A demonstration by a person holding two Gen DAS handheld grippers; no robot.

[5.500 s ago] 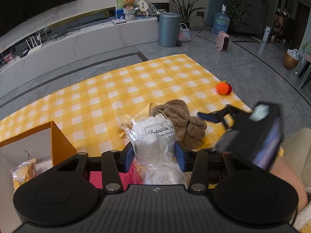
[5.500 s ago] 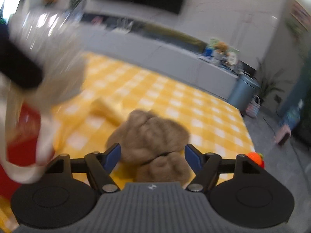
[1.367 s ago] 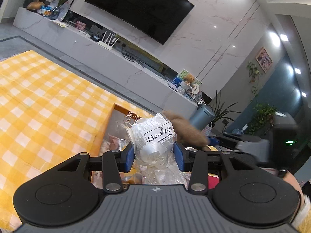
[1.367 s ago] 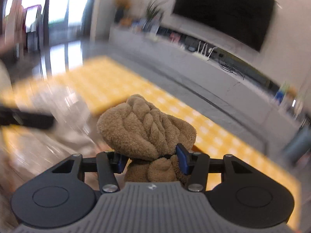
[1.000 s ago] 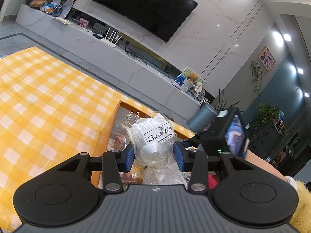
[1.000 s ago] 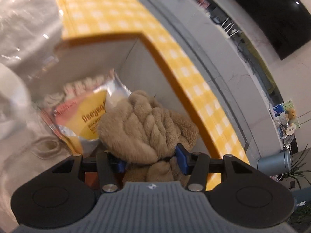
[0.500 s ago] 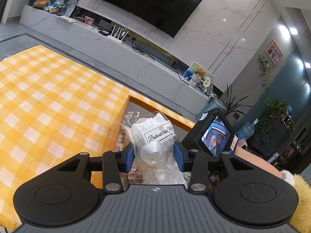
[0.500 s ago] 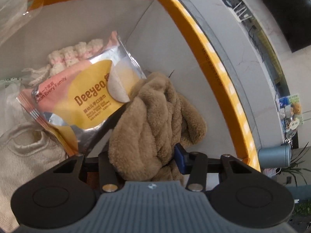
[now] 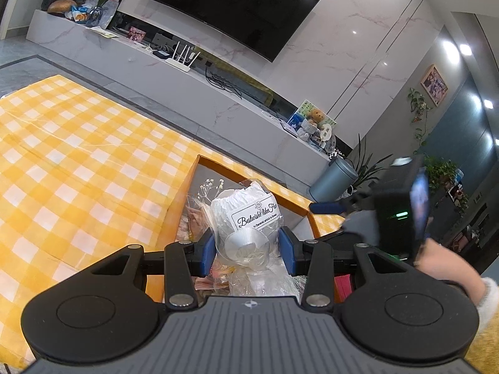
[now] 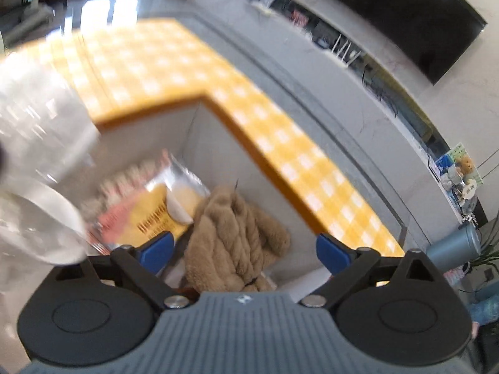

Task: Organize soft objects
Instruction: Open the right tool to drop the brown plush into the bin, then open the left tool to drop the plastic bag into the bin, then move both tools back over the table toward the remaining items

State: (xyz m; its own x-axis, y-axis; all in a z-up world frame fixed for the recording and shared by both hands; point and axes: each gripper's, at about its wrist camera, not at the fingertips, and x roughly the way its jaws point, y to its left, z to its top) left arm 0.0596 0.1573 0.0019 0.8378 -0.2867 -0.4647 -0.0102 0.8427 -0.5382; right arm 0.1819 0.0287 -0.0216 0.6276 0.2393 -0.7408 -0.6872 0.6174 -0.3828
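The brown plush lies in the box, at its near-right part by the right wall, slumped on the box floor. The right gripper is above it w/ jaws opening, blue pads wide on either side and not touching the plush — let go. Just left of the plush, touching it, a yellow-pink snack bag lies flat, partly blurred. Behind the bag, a pale knit item, too blurred to tell more.

The box has an orange rim and grey-white inside walls; it sits on the yellow check cloth, at the cloth's far-right edge in the left wrist view.

The left gripper is clamped on a clear-wrapped bundle: white ruffled stuff, silver ribbon, a printed label, small dried flowers at the top. It hangs over the box's near-left part; in the right view the wrap shows as a blurred white mass at left.

Right hand, w/ a fuzzy cuff, grips the right gripper's body.
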